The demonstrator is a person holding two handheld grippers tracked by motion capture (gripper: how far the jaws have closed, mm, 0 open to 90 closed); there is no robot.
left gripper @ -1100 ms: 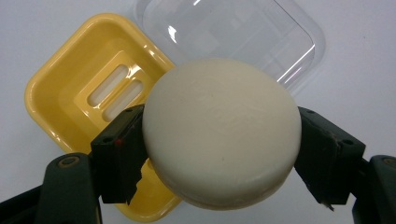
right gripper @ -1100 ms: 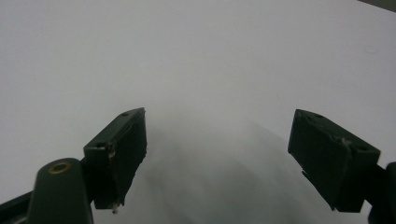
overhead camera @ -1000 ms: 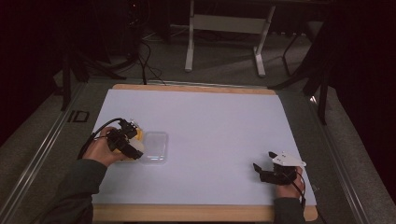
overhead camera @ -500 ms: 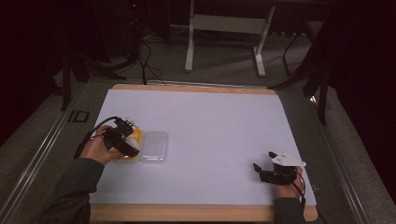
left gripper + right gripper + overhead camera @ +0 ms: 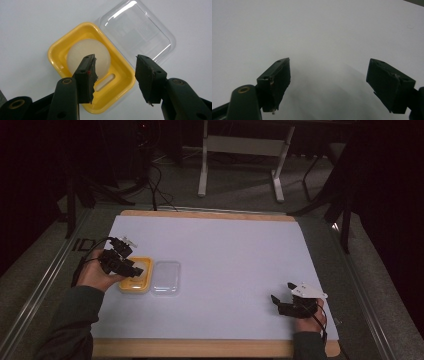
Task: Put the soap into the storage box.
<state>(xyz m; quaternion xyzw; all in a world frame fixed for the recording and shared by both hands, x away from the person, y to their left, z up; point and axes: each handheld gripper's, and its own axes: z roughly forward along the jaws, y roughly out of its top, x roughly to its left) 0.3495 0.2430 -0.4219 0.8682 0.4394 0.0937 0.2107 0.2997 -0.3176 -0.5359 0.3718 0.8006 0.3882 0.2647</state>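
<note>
The left gripper [image 5: 115,75] hovers above the yellow tray [image 5: 122,82], its fingers [image 5: 86,77] having just narrowed yet apart, grasping nothing. A pale round cake, perhaps soap [image 5: 82,53], lies inside. The clear lid [image 5: 136,30] touches the tray on the worktop [image 5: 240,250]. The right gripper [image 5: 284,301] rests released.

Yellow dish [image 5: 120,82]; pale cream soap [image 5: 85,53]; clear lid [image 5: 136,31]; black claws; white table sheet [image 5: 235,250]

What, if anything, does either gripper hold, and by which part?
Nothing. The left gripper hangs with jaws apart above the yellow tray; the right gripper is open over the bare table.
</note>
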